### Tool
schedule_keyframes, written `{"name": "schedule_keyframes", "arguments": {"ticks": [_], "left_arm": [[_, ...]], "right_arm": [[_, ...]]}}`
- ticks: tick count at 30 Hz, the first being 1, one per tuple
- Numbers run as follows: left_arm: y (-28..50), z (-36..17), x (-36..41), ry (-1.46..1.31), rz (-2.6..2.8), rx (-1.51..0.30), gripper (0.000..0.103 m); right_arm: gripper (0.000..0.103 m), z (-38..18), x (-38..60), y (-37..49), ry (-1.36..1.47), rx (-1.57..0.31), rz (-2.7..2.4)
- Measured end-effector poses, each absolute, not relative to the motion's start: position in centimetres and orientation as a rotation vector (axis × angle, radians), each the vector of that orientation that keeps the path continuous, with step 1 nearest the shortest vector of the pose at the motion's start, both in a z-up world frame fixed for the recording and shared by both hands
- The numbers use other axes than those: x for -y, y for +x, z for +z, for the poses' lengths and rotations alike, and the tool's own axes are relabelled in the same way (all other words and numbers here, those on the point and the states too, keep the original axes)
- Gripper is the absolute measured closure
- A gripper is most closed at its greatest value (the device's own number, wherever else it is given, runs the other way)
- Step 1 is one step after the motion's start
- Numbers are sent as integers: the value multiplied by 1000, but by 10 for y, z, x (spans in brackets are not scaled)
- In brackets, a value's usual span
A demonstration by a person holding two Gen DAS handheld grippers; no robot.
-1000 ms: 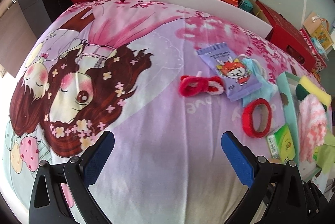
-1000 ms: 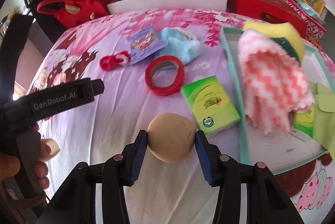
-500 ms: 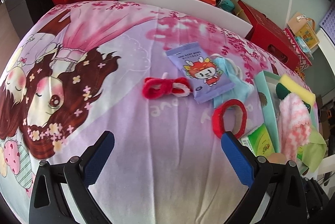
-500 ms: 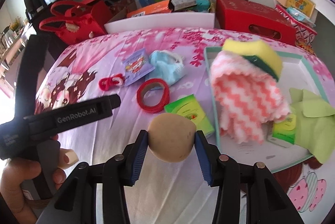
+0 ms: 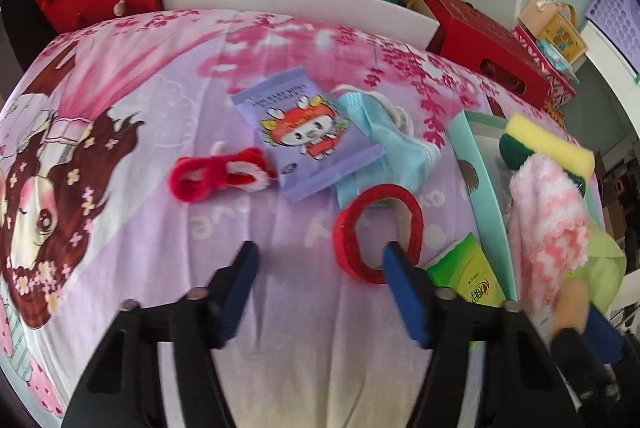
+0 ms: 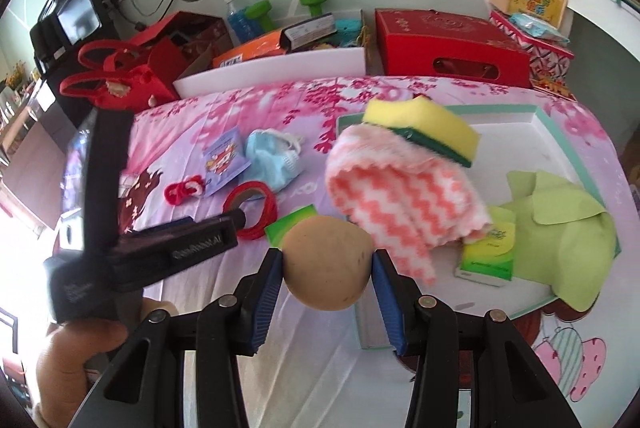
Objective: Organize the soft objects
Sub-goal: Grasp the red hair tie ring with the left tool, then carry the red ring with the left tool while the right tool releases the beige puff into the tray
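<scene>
Already the tray [image 6: 568,131] holds sponge, cloths, tissues; right gripper [image 6: 328,270] clamps a tan ball [image 6: 328,260], left gripper [image 5: 320,268] closing on nothing, mask and hair ties [image 5: 218,175] remaining.

In the left wrist view, the blue-padded fingers [image 5: 243,270] of the left hand-held gripper [image 5: 320,268] are smeared by motion as its jaws close, with nothing between them; its right finger hides part of the red ribbon roll [image 5: 356,228]. The green tissue pack [image 5: 470,274] is half covered there. In the right wrist view, the round tan foam ball [image 6: 327,262] hides most of that pack, and the print on the purple cartoon sachet [image 6: 224,159] is too small to read.
</scene>
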State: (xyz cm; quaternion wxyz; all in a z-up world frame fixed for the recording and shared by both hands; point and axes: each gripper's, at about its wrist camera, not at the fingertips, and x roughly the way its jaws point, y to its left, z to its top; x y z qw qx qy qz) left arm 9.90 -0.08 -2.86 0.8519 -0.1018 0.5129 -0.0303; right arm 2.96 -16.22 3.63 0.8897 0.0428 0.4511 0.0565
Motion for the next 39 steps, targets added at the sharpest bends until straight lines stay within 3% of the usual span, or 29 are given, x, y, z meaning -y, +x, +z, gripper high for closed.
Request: {"name": "schedule_keyframes", "arguments": {"ticks": [5, 11, 15, 26, 39], "left_arm": [[104, -35, 13, -197, -78, -1086, 69], [111, -40, 25, -160, -65, -1083, 72], [115, -41, 32, -110, -33, -1074, 90], [109, -26, 27, -152, -13, -1041, 91], [66, 63, 73, -80, -190, -834, 91]], "right_arm": [[54, 39, 178, 30, 122, -925, 94], [54, 40, 195, 29, 161, -917, 69], [54, 43, 204, 27, 180, -905, 62], [54, 50, 219, 22, 218, -878, 59], [54, 48, 292, 9, 330, -862, -107]]}}
